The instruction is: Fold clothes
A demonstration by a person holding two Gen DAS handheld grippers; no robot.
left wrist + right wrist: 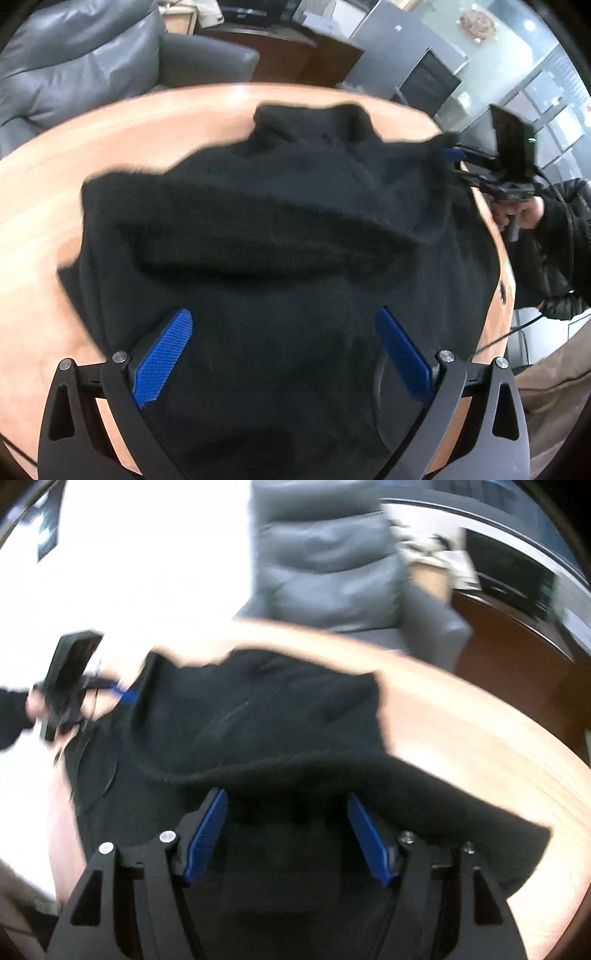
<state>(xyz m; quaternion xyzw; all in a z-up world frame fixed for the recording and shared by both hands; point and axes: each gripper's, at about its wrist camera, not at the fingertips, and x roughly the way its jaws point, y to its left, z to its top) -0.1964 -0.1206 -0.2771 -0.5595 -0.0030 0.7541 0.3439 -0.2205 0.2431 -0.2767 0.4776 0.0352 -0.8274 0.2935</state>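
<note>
Clearly, the black garment lies bunched on the wooden bench, its far part doubled back toward me. My left gripper hangs over its near edge, fingers spread wide, holding nothing; my right gripper is likewise open and empty. If I pinch only the top layer, the fold could drag crooked.

A round wooden table fills the foreground. Behind it stands a grey leather armchair, with a dark wooden desk further back holding a black device, too blurred to identify. A dark office chair sits before glass partitions.
</note>
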